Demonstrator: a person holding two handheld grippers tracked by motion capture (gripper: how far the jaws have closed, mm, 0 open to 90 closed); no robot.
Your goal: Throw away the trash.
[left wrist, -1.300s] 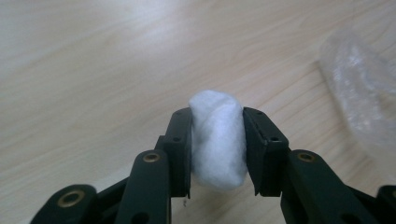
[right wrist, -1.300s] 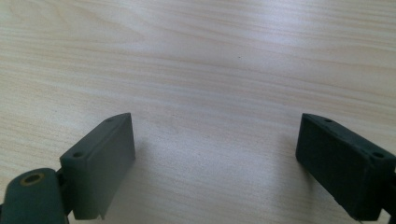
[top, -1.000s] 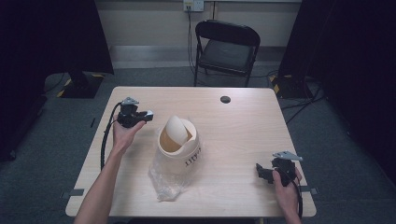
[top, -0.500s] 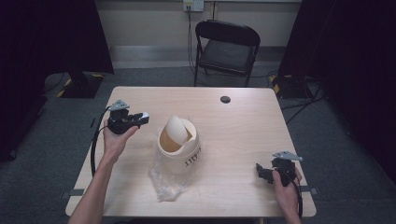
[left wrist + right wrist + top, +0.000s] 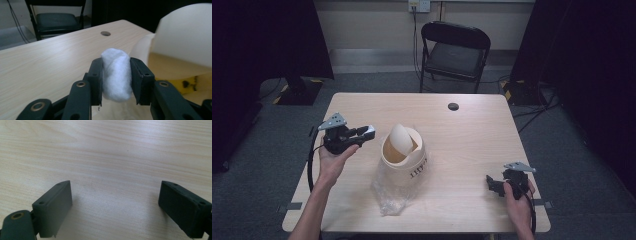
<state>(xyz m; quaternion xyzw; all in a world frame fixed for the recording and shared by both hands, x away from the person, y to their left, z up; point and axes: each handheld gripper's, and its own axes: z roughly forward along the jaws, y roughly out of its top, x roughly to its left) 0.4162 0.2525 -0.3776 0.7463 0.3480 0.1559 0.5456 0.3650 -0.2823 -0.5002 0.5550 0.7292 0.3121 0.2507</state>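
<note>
Where bin (image 5: 404, 160) lid tilts, contents hidden, left gripper (image 5: 116, 75) pinching white wad (image 5: 115, 73)

The left gripper (image 5: 364, 133) (clamping a white wad (image 5: 115, 74)) has swung back towards the cream bin (image 5: 404, 156); its hand (image 5: 332, 162) has drawn nearer the person.

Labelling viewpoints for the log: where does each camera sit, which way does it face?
High view: above the person's side, facing forward and down on the pale wooden table; both forearms, left gripper, right gripper.
Left gripper view: on that gripper, facing the black folding chair; jaws clamp a white cotton wad.
Right gripper view: looks down at tabletop; jaws wide apart.
Shared, high and left: cream swing-lid bin, chair.
</note>
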